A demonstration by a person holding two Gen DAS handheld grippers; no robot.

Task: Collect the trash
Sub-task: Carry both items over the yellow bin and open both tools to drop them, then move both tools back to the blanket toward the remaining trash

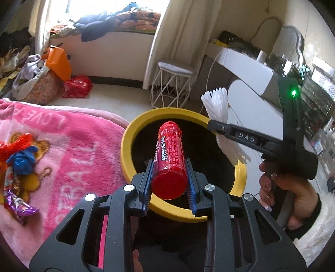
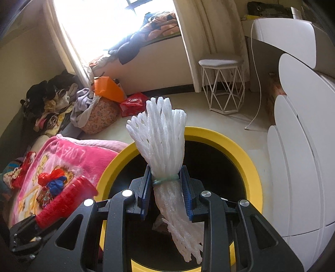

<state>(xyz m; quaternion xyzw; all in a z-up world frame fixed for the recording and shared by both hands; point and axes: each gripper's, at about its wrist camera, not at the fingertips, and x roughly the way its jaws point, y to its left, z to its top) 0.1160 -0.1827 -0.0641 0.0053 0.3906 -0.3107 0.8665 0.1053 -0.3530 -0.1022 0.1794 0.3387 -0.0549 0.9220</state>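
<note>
Foam netting [image 2: 159, 146], light and squashy, sits clenched at its banded waist in my right tongs [image 2: 166, 188] over the yellow-rimmed bin [image 2: 247, 159], while my left tongs [image 1: 169, 177] clench the stiff red tube [image 1: 169, 159].

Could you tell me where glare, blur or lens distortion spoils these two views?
Left wrist view: window glares white, right edge smears, fisheye bends the bin rim. Right wrist view: window blows out entirely; the red tube is blurred, the foam net sharp.
</note>
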